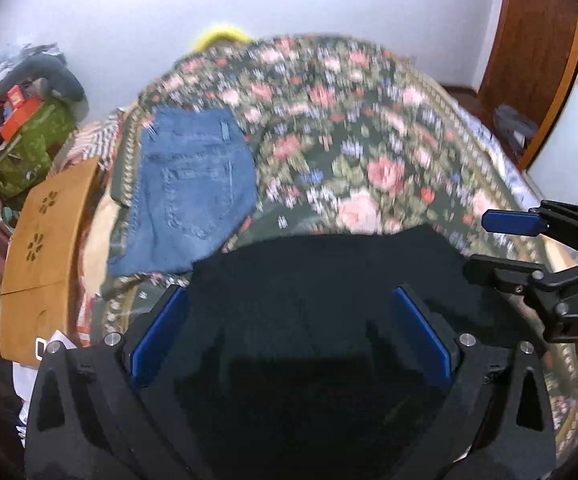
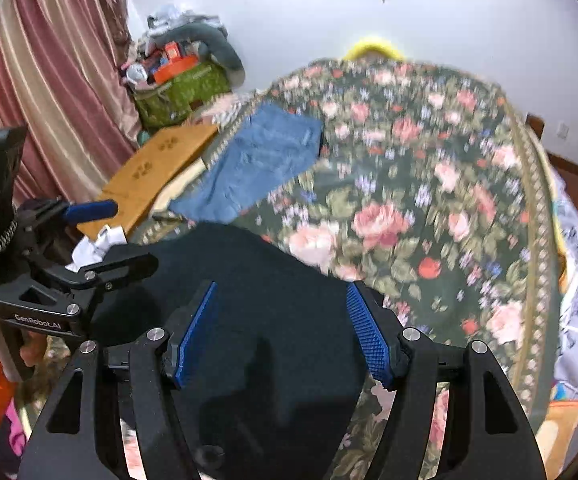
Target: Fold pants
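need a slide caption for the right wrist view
Open right gripper above dark pants on a floral bedspread, folded jeans beyond.

Floral bed [image 2: 429,184]: dark pants [image 2: 257,300], folded jeans [image 2: 257,160].

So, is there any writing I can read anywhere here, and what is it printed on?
"GenRobot.AI": on the black body of the left gripper, seen from the right wrist view.
"DAS": cut off by the picture's edge, on the black body of the right gripper, seen from the left wrist view.
Orange boxes in the green bag: print too small and blurred to read.
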